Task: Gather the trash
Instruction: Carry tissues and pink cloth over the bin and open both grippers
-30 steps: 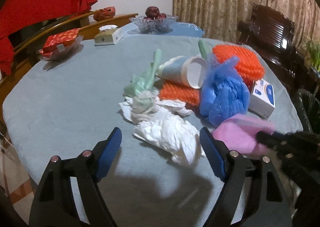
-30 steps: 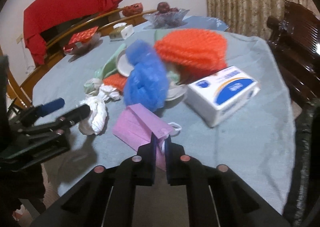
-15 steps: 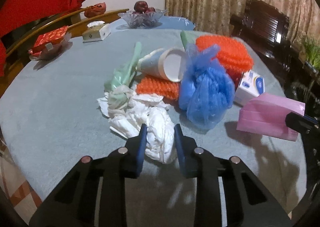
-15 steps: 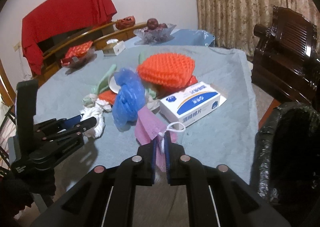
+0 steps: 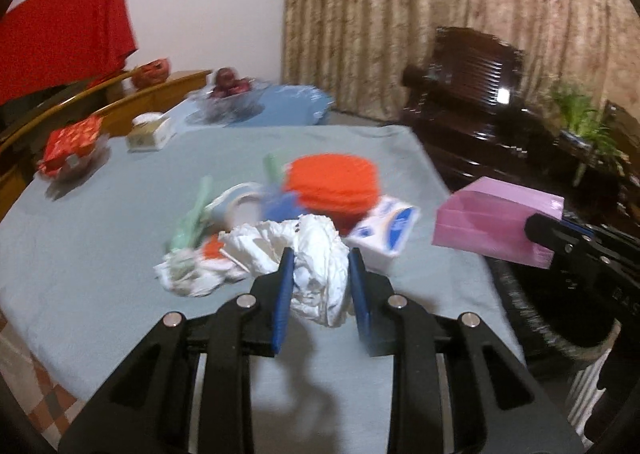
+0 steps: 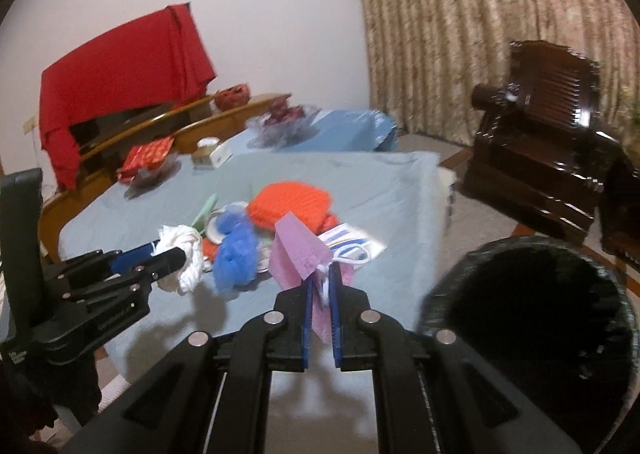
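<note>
My left gripper [image 5: 320, 278] is shut on a crumpled white plastic bag [image 5: 316, 254] and holds it above the grey-blue table [image 5: 100, 238]; it also shows in the right wrist view [image 6: 182, 254]. My right gripper [image 6: 322, 290] is shut on a pink paper bag [image 6: 300, 254], lifted off the table beside the black trash bin [image 6: 532, 314]. The pink paper bag also shows in the left wrist view [image 5: 496, 225]. An orange net [image 5: 332, 181], a blue net [image 6: 236, 254], a paper cup [image 5: 236, 205] and a green bag [image 5: 192, 221] lie on the table.
A white tissue box [image 5: 384, 230] lies near the table's right edge. A glass fruit bowl [image 5: 228, 101], a small box [image 5: 152, 133] and a red packet in a dish [image 5: 72, 149] stand at the far side. A dark wooden chair [image 6: 540, 157] stands right of the table.
My left gripper shut on the white plastic bag and lifted it off the table. My right gripper lifted the pink paper bag and moved it right, toward the black bin.
</note>
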Available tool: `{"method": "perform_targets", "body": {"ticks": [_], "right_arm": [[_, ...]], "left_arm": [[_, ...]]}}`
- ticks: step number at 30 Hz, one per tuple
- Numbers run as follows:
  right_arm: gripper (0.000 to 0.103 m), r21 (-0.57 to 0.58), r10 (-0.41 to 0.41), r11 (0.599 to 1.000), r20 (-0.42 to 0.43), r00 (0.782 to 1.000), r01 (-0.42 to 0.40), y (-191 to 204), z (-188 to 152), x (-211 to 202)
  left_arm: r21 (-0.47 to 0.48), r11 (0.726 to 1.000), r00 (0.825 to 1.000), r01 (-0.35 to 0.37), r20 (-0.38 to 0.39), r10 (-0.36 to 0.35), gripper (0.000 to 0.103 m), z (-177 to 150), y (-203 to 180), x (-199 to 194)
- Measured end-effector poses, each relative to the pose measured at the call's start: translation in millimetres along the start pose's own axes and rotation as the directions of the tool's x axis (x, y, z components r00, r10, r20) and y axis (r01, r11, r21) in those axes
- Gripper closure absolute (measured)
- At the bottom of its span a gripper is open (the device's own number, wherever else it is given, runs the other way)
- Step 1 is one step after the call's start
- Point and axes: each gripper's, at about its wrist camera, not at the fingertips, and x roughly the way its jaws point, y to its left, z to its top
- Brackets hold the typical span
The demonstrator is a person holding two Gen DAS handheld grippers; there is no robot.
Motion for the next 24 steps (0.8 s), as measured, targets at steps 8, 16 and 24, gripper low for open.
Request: {"method": "perform_targets", "body": {"ticks": [8,16,24], "right_arm": [[0.095,0.087,-0.167,0.983,0.038,0.985,0.163,-68,-9,-47],[0.095,0.165,-0.311,0.938,0.010,0.950,0.305,-132,-23,-69],[0.095,0.211,-0.367,0.905,-0.049,0.929,0.369,-170,-45,-71]], "left_arm": [[0.080,0.985,0.987,0.154,0.031,-0.157,0.077,16,-79,0],[0.155,0.944,0.956,0.291,-0.001,-0.294,0.076,21,-153,17],[0.214,0.900,0.924,0.381,-0.055,-0.378,0.076,17,-221,43]]}}
